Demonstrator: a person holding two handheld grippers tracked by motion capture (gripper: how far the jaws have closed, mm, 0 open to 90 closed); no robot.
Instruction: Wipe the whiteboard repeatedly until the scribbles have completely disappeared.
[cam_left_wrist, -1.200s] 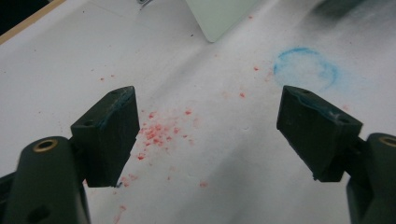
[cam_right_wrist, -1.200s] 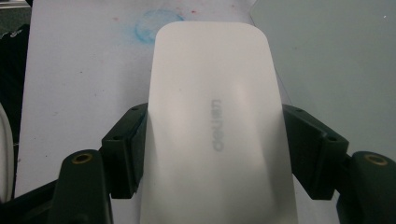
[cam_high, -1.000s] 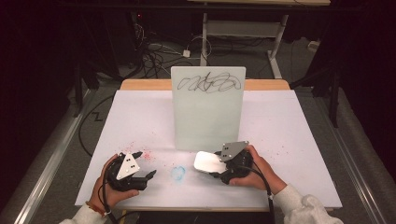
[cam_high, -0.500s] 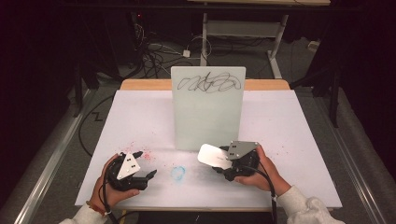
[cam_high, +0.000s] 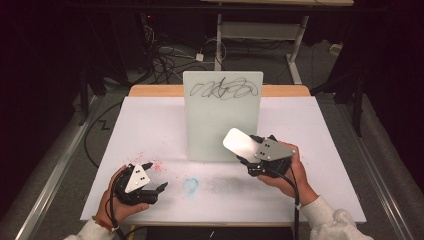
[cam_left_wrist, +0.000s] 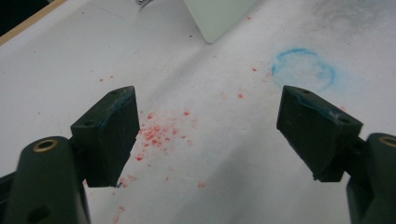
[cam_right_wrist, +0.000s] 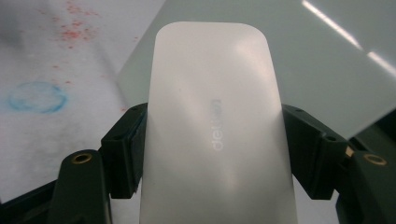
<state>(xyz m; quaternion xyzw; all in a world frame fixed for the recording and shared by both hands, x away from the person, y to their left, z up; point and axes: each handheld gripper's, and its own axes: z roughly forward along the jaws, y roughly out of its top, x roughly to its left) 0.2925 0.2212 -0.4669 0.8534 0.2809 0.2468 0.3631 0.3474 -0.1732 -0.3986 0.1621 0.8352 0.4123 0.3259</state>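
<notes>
A small upright whiteboard (cam_high: 222, 115) with black scribbles near its top stands mid-table. My right gripper (cam_high: 248, 149) is shut on a white rounded eraser (cam_high: 239, 142), held just in front of the board's lower right part and raised off the table. Seen from the right gripper view, the eraser (cam_right_wrist: 217, 135) sits clamped between both jaws with the board's pale face (cam_right_wrist: 327, 60) behind it. My left gripper (cam_high: 152, 177) rests open near the front left of the table, nothing between its jaws. Under it lie red specks (cam_left_wrist: 159, 133).
The white table sheet (cam_high: 150, 130) carries a blue ring smudge (cam_high: 190, 185), also seen as the blue ring (cam_left_wrist: 303, 69), a grey smear (cam_high: 225, 182) and red specks (cam_high: 152, 165). A wooden edge (cam_high: 155, 90) runs along the back. Cables (cam_high: 170, 55) lie on the floor beyond.
My right gripper has lifted the eraser up and slightly right, toward the board's lower face. The left gripper has stayed where it was.
</notes>
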